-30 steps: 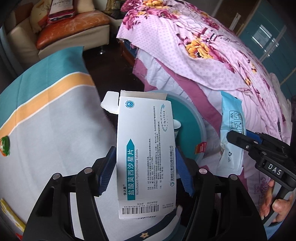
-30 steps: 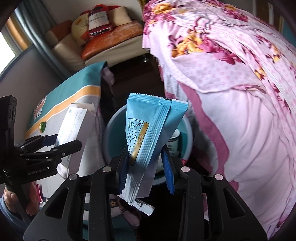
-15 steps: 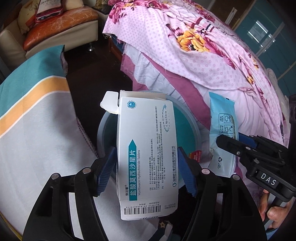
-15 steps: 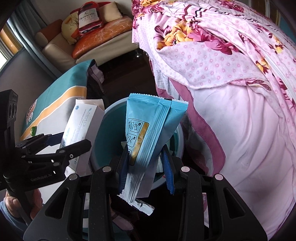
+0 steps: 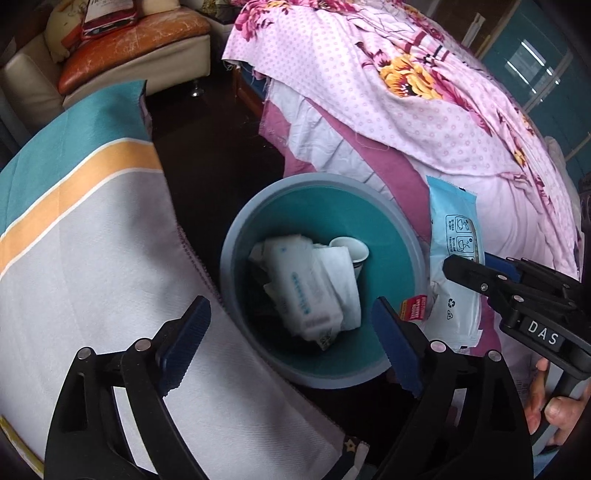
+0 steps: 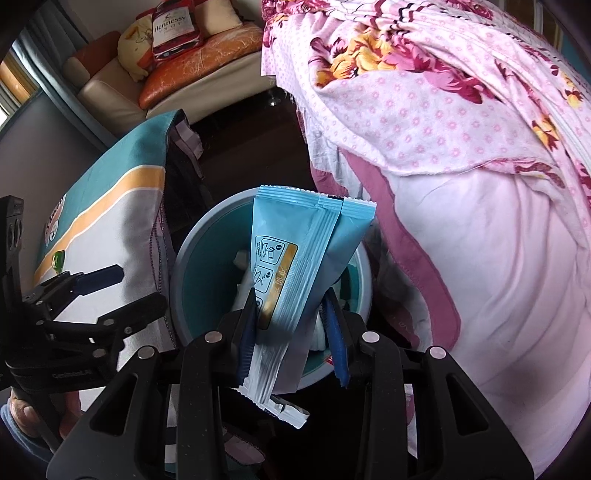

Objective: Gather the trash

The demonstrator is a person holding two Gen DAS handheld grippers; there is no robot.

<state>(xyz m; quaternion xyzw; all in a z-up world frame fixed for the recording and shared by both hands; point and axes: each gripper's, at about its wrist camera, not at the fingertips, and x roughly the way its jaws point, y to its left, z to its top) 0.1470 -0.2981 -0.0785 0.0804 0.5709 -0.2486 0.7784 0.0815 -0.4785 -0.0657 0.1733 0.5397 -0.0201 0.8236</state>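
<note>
Crinkly light-blue wrapper (image 6: 295, 266), flat with crimped ends, clamped upright in right gripper (image 6: 291, 325) over round teal bin (image 5: 317, 206). Left wrist view alone shows bin contents: white box (image 5: 299, 288), paper cup (image 5: 351, 251). Left gripper (image 5: 291, 332) spread wide, holding nothing, angled down at bin beside striped cloth (image 5: 92, 240).

"DAS" in white letters on right gripper (image 5: 466, 273) body. "Hennessy" on red bag (image 6: 173, 27) on sofa. Pictogram boxes, recycling marks on blue wrapper (image 6: 295, 266); print too small to read. Red tag (image 5: 415, 307) text illegible.
</note>
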